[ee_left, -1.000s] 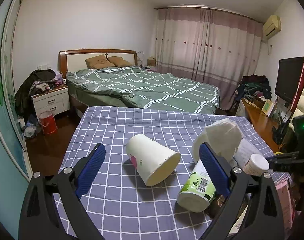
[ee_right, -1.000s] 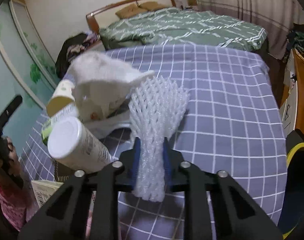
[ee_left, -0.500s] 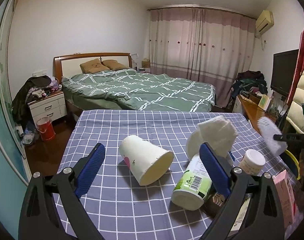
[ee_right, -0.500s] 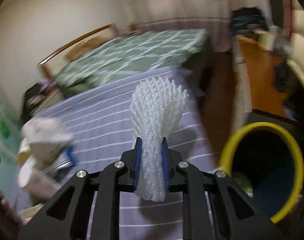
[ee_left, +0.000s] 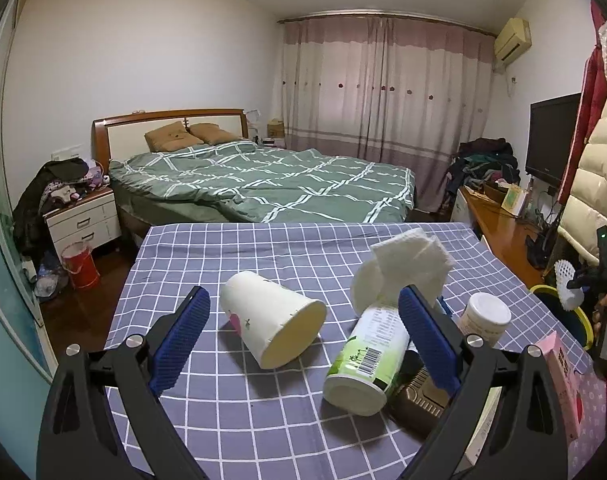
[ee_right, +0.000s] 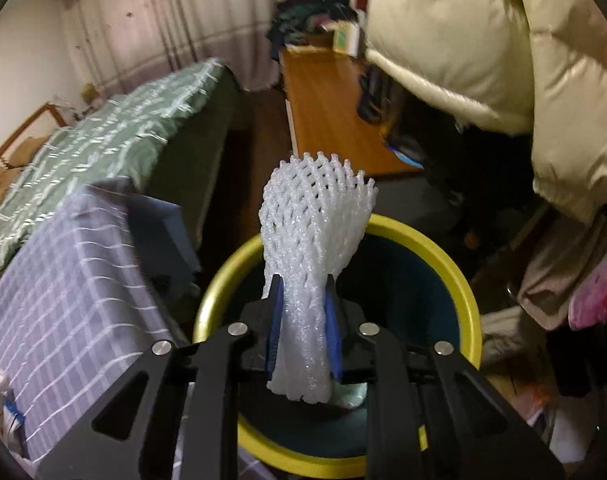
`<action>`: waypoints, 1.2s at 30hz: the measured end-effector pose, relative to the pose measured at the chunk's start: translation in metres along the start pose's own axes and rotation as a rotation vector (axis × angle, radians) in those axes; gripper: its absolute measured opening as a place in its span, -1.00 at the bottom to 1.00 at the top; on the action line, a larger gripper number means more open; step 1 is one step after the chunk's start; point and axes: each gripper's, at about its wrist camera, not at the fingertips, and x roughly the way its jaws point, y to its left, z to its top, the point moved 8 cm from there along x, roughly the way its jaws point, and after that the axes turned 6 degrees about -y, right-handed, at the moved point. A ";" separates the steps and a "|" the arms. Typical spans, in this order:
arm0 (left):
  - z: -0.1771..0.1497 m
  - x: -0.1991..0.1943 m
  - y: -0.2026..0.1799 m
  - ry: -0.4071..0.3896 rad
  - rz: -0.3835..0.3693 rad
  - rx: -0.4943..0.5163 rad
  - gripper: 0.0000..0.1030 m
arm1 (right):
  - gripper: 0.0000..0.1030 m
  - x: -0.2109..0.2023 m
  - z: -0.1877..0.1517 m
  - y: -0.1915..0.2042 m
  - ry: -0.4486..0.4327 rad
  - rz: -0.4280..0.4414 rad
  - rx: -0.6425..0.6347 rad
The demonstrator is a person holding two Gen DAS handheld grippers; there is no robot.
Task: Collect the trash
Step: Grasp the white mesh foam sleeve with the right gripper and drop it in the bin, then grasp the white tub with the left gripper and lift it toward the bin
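Note:
My right gripper (ee_right: 301, 292) is shut on a white foam fruit net (ee_right: 313, 232) and holds it over the yellow-rimmed trash bin (ee_right: 459, 280). The net (ee_left: 564, 285) and bin (ee_left: 583, 316) also show at the right edge of the left wrist view. My left gripper (ee_left: 303, 312) is open above the checked table (ee_left: 223, 248). Between its fingers lie a tipped white paper cup (ee_left: 273, 318) and a green-labelled bottle (ee_left: 369, 356). White tissue (ee_left: 409, 264), a white-lidded jar (ee_left: 483, 314) and a pink carton (ee_left: 559, 376) lie to the right.
A bed (ee_left: 263, 180) stands beyond the table, a nightstand (ee_left: 83, 220) and red bucket (ee_left: 79, 266) to the left. A wooden desk (ee_right: 335, 108) and a cream puffer jacket (ee_right: 483, 60) are close to the bin. A dark object (ee_left: 419, 400) lies under the bottle.
My right gripper has swung with the foam net away from the table to a spot over the bin. The left gripper has risen slightly and stays open.

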 end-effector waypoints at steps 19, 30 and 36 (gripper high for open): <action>0.001 -0.006 -0.013 -0.001 -0.050 0.030 0.82 | 0.44 -0.001 0.000 -0.009 -0.044 -0.061 0.006; -0.001 -0.011 -0.057 0.041 -0.228 0.075 0.82 | 0.44 -0.008 0.000 0.013 -0.051 0.002 -0.037; -0.010 -0.011 -0.119 0.109 -0.362 0.210 0.61 | 0.44 -0.010 -0.001 0.020 -0.050 0.023 -0.050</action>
